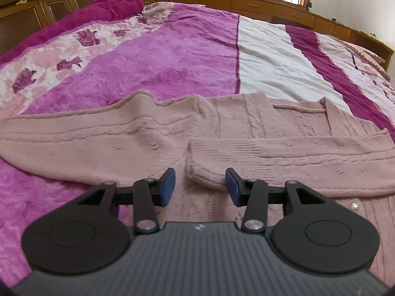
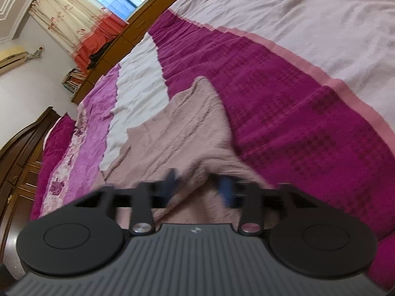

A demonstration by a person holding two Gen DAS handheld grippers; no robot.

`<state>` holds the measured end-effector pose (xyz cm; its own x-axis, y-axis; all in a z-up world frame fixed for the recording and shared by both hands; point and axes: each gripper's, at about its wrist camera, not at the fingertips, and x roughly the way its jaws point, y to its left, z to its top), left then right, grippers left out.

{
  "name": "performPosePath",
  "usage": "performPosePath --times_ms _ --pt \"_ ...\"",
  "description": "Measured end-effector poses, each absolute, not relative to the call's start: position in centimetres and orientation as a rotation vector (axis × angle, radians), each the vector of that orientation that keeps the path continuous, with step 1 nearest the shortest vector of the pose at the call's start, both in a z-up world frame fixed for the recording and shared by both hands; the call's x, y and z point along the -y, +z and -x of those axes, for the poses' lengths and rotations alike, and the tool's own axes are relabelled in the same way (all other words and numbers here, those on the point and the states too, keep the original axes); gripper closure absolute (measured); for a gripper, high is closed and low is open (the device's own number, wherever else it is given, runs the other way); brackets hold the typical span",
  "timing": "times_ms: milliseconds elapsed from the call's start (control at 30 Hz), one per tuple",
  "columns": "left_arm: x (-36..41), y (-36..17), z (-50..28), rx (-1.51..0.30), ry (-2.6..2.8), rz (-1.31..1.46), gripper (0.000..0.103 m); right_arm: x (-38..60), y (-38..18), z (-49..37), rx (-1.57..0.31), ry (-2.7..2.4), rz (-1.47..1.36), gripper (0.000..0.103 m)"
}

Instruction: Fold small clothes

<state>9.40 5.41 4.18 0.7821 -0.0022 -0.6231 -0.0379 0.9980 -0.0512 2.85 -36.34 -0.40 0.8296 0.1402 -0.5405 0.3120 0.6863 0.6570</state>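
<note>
A pale pink knitted cardigan [image 1: 172, 133] lies spread across the bed, with one sleeve [image 1: 284, 160] folded over its body. My left gripper [image 1: 200, 186] is open just above the cardigan, its blue pads on either side of the sleeve's cuff end. In the right wrist view the cardigan [image 2: 182, 133] runs away from the camera. My right gripper [image 2: 198, 185] is blurred by motion, with its blue pads apart and a raised fold of the knit between them.
The bed is covered by a magenta, pink and white bedspread [image 1: 172, 56]. A dark wooden headboard [image 1: 29, 12] stands at the far left, and low wooden cabinets [image 1: 259, 7] run along the far side under a window.
</note>
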Motion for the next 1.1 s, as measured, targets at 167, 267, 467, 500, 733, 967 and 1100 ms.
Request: performPosePath --times_ms 167,267,467,500,733,967,1100 --pt "-3.9 3.8 -9.7 -0.678 -0.009 0.023 0.056 37.3 -0.7 -1.8 -0.543 -0.172 -0.854 0.093" --pt "-3.6 3.7 -9.6 -0.675 -0.013 -0.002 0.056 37.5 -1.1 -1.7 -0.563 -0.183 -0.856 0.093" --pt "-4.9 4.3 -9.7 -0.665 -0.021 0.036 0.056 37.3 -0.2 -1.8 -0.644 -0.126 -0.833 0.076" --pt "-5.2 4.5 -9.8 -0.659 -0.012 0.043 0.056 37.0 0.2 -1.7 -0.65 -0.116 -0.811 0.071" --pt "-5.7 4.8 -11.6 -0.676 -0.006 0.056 0.056 34.0 4.1 -2.2 -0.617 -0.045 -0.577 0.05" --pt "-4.9 4.0 -13.5 -0.708 -0.029 0.062 0.056 34.8 5.0 -9.0 -0.587 -0.109 -0.512 0.046" --pt "-4.8 3.4 -13.9 -0.718 -0.022 0.068 0.056 36.3 4.0 -13.1 -0.603 -0.201 -0.462 0.045"
